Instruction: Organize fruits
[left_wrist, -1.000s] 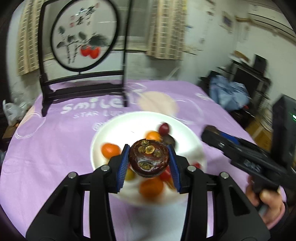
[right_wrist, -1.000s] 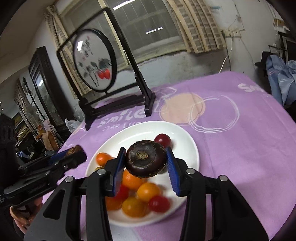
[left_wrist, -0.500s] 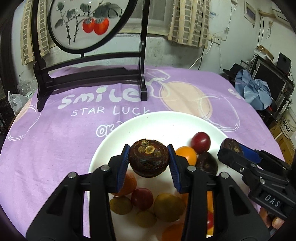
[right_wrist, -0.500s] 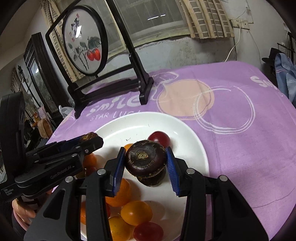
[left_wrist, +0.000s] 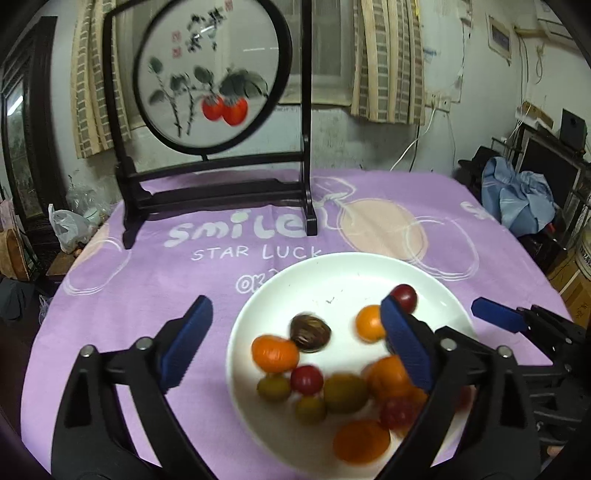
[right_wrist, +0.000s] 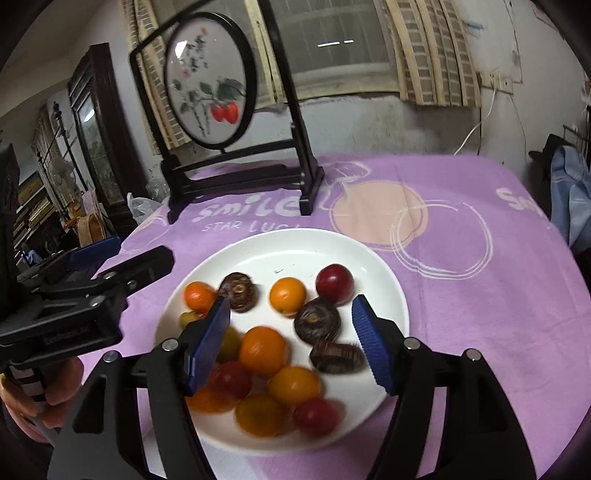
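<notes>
Fruits sit on the white plate at lower centre of your left wrist view; your left gripper is spread wide, empty, with a brown water chestnut lying between its fingers. Right wrist view: your right gripper gapes empty over two dark chestnuts at centre.

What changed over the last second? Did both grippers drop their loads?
Yes. The left gripper and right gripper both opened, releasing their dark brown water chestnuts onto the white plate. The plate, the tomatoes and the framed screen stayed put.
</notes>
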